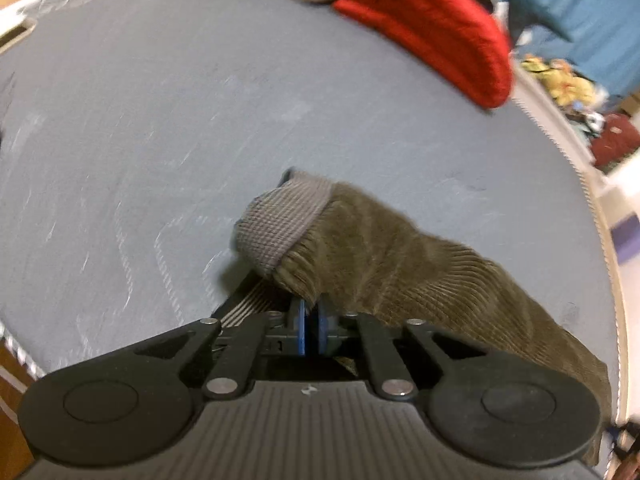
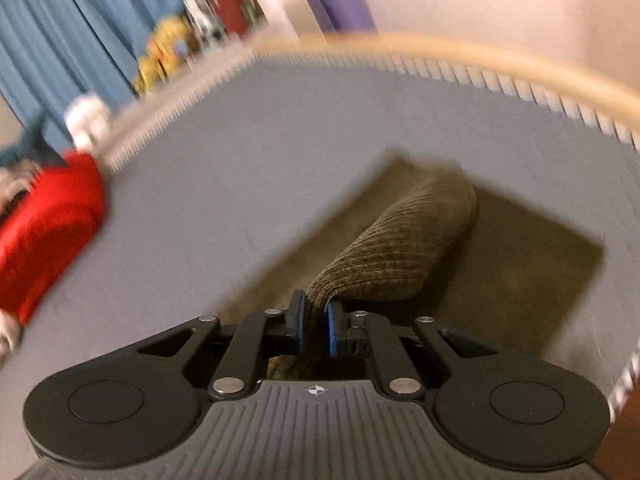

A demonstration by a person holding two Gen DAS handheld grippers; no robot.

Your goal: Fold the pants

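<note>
Left wrist view: the left tool [image 1: 311,316] pinches the brown corduroy pants [image 1: 384,264] at the grey waistband [image 1: 280,224] (unseen opposite), red garment [image 1: 432,24] far ahead.

Right wrist view: the right tool [image 2: 316,320] clamps a corduroy fold, the rest flat ahead on the grey mattress [image 2: 280,140].

Left wrist view: grey mattress surface [image 1: 160,120] open from 9 through 12 o'clock, unobstructed. Red folded garment [image 1: 432,28] blocks 1 o'clock, at far edge. Corduroy pants [image 1: 380,248] occupy 3 to 5 o'clock, bunched directly ahead of left gripper [image 1: 311,320]. Mattress edge [image 1: 576,160] limits 2 to 4 o'clock.

Right wrist view: pants [image 2: 400,248] fill 12 to 3 o'clock ahead of right gripper [image 2: 316,328]. Open mattress at 10 to 12. Red garment at 9 o'clock. Wooden rail [image 2: 440,46] bounds far side.
</note>
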